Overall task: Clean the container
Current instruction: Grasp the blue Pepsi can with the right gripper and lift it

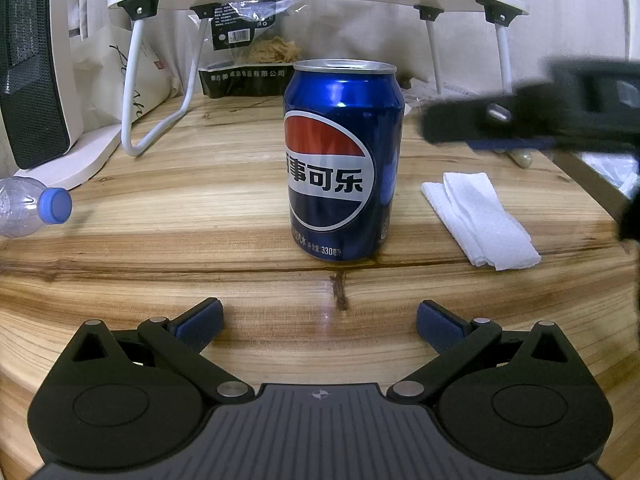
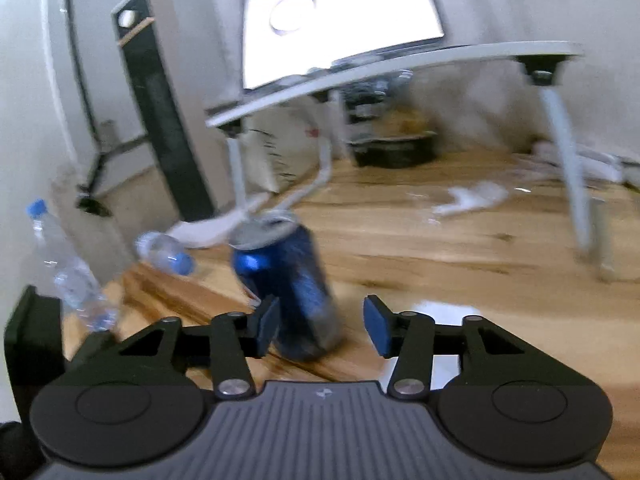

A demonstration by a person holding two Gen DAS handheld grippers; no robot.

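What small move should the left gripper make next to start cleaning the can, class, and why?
Probably ease the left gripper forward to straddle the blue can. Its jaws are open with nothing between them, and the can stands upright on the wooden table straight ahead. The folded white tissue lies untouched beside it; the right gripper is also open.

A blue soda can is seen standing upright on the wooden counter, straight ahead of the left tool, whose jaws are spread wide and kept apart from the can. A folded white cloth is laid flat just right of the can. A plastic bottle is seen lying at the left edge. The right tool is seen blurred at upper right, above the cloth.
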